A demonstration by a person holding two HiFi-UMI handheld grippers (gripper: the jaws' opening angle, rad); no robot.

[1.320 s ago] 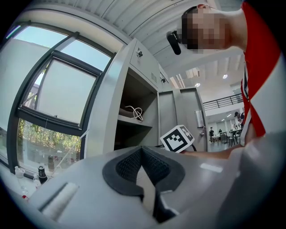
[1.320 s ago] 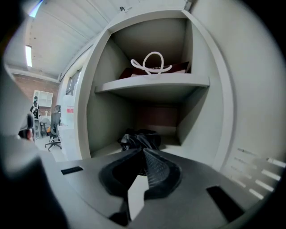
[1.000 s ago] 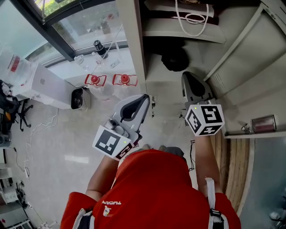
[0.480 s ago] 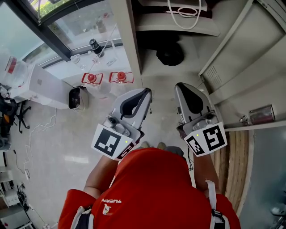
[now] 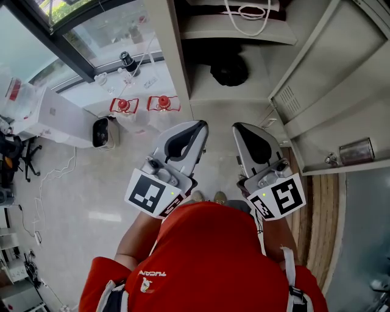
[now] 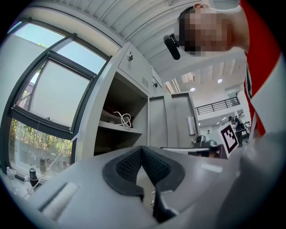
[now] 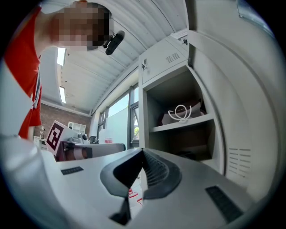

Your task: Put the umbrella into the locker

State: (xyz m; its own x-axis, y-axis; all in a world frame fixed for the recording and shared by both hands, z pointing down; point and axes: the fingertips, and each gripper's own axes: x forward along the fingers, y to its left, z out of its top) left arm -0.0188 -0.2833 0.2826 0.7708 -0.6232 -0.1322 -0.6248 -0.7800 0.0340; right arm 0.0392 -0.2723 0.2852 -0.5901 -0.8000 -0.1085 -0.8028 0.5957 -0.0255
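L gripper (image 5: 200,126) and R gripper (image 5: 239,128) are hovering side by side in front of the open locker (image 5: 166,49), both w/ jaws pressed together and nothing between them. The umbrella (image 5: 230,71), a dark bundle, is lying in the locker's lower compartment, under the shelf (image 5: 210,33) that is holding a white cord (image 5: 247,12).

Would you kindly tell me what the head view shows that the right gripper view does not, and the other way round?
Only the head view shows the person's shoe tips and the marker cube on the right gripper. Only the right gripper view shows the ceiling lights and a brick wall. Both show the open locker, the white cord on its upper shelf, and the left gripper.
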